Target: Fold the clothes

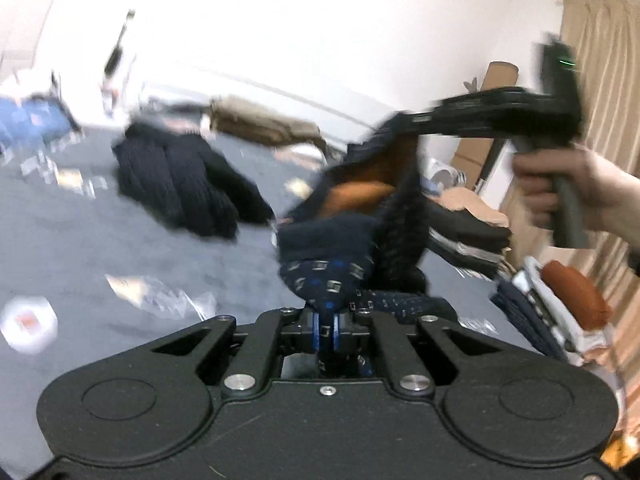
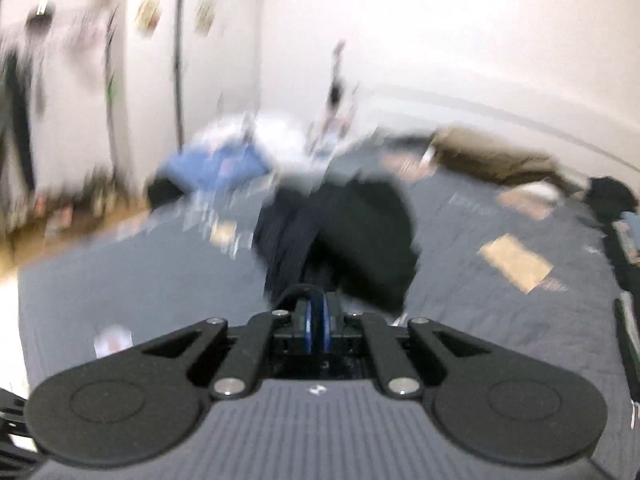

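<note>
navy garment (image 1: 332,240) | both tools clamp it | grey bedcover (image 1: 120,240) | white walls (image 2: 440,40)

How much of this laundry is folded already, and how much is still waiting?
Done: a stack of folded clothes sits at the right edge of the grey bed.

In hand: a navy patterned garment is held up between the left gripper and the right gripper, both clamped on it.

Left: a crumpled dark garment and a tan one further back lie unfolded.
</note>
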The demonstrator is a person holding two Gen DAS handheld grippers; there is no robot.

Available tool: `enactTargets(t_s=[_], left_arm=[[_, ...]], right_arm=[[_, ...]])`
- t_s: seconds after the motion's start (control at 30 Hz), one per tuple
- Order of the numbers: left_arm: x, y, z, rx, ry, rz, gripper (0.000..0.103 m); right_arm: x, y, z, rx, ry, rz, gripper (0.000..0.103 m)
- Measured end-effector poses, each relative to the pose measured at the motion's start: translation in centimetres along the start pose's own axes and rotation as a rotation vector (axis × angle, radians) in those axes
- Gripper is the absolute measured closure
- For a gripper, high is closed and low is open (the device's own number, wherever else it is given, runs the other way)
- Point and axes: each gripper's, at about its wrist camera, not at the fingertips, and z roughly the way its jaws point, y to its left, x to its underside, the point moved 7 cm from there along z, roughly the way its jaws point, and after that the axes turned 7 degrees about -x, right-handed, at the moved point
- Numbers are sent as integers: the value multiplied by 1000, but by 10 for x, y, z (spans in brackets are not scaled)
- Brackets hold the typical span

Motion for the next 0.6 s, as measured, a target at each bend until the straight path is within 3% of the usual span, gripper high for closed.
enactTargets(t_s=[0.23, 0.6], left_arm=[[-96, -20, -39, -78, -167, 280, 97], [-264, -105, -174, -198, -524, 600, 97]], right_arm=[[-51, 11, -112, 37, -250, 83, 98], [-138, 66, -284, 70, -592, 11, 98]])
